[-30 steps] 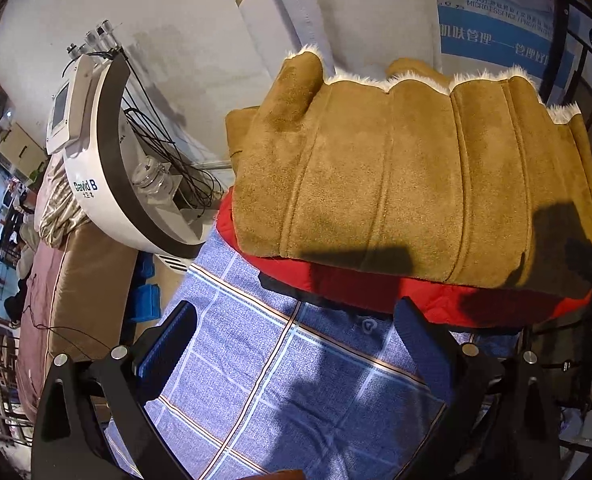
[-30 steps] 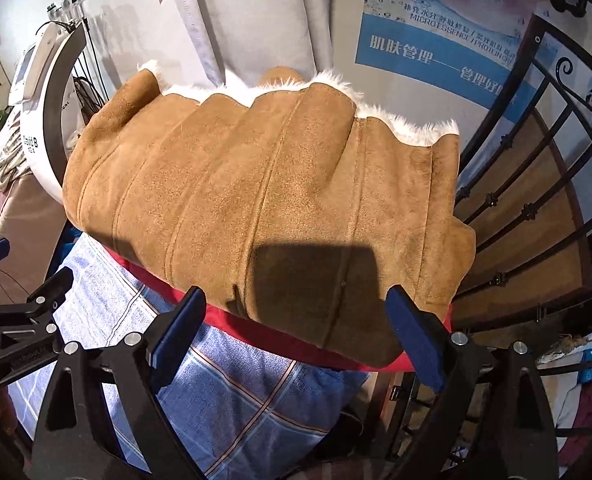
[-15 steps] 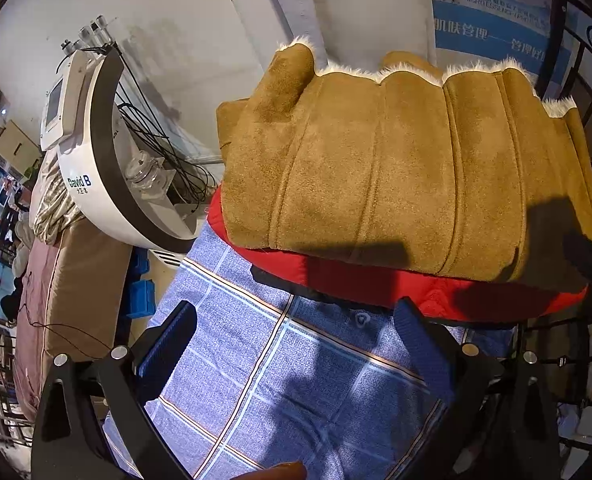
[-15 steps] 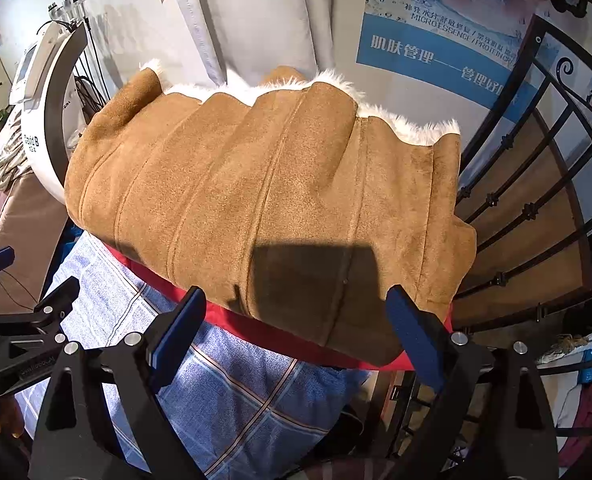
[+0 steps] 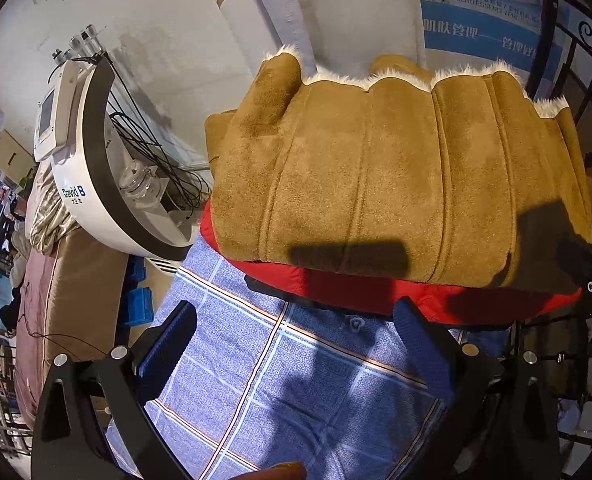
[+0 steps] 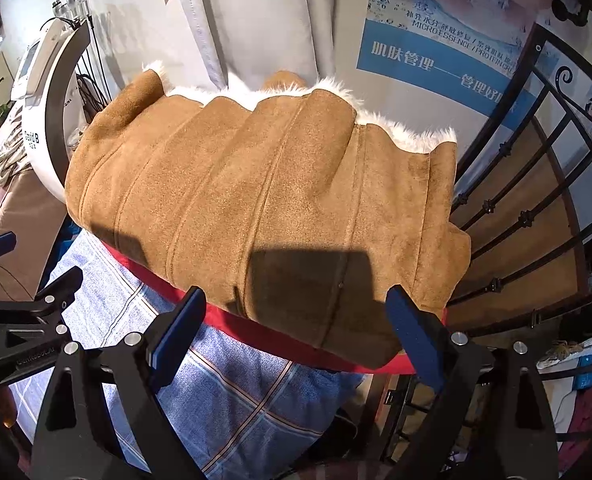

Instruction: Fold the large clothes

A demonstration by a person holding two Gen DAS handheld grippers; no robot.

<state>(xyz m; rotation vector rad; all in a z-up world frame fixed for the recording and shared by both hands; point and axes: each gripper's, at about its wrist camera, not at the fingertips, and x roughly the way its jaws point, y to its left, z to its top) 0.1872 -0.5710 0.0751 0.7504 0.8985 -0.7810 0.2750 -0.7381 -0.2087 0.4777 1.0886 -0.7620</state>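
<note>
Both the left gripper (image 5: 296, 344) and right gripper (image 6: 296, 328) hung wide open and empty before the folded tan coat (image 6: 264, 208), which seemed to need only squaring on the red garment (image 5: 376, 292).

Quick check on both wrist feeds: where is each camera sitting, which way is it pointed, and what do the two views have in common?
Left wrist: rides the left gripper, open over the blue checked cloth, facing the folded brown coat; its own fingers show.
Right wrist: rides the right gripper, open at the coat's near edge, facing the wall poster; its own fingers and the left gripper show.
Shared: coat, red garment, cloth, white machine.
</note>
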